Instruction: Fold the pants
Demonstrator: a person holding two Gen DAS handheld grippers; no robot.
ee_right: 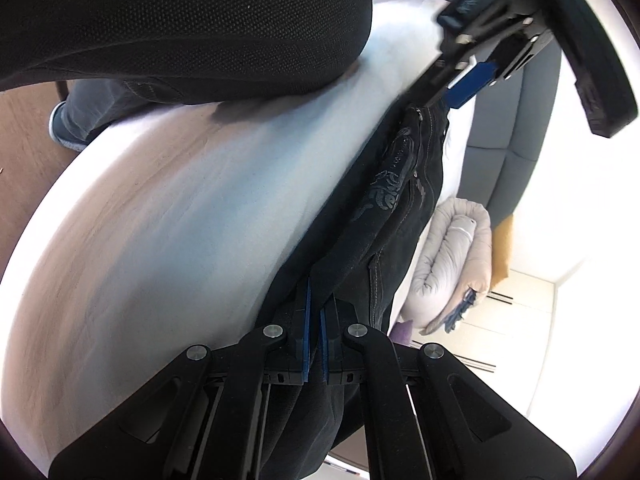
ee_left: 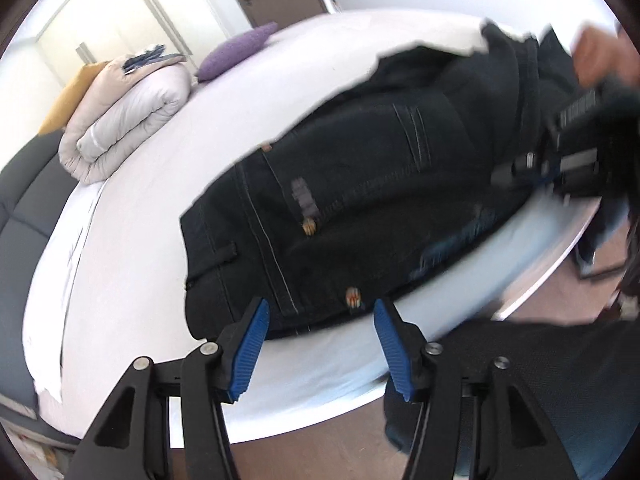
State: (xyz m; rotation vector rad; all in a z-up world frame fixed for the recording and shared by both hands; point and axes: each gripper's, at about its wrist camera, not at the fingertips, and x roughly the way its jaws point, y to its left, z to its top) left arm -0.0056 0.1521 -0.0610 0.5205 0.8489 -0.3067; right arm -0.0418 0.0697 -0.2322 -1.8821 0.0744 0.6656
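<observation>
Dark denim pants (ee_left: 360, 168) lie spread on the white bed (ee_left: 132, 240), back pockets up and the waistband towards me. My left gripper (ee_left: 320, 308) stands open at the waistband's near edge; its blue pads (ee_left: 252, 344) straddle the cloth without pressing it. At the far right a hand holds my right gripper (ee_left: 516, 168) against the pants' edge. In the right wrist view the right gripper (ee_right: 318, 304) is shut on a fold of the pants (ee_right: 392, 200), which run in a narrow ridge up to the left gripper (ee_right: 476, 80).
A rolled duvet (ee_left: 124, 108), a purple cushion (ee_left: 236, 50) and a yellow pillow (ee_left: 68, 96) lie at the bed's far side by a grey padded headboard (ee_left: 24, 200). Wooden floor (ee_left: 320, 440) and the person's dark-clothed body (ee_right: 180, 20) border the bed's near edge.
</observation>
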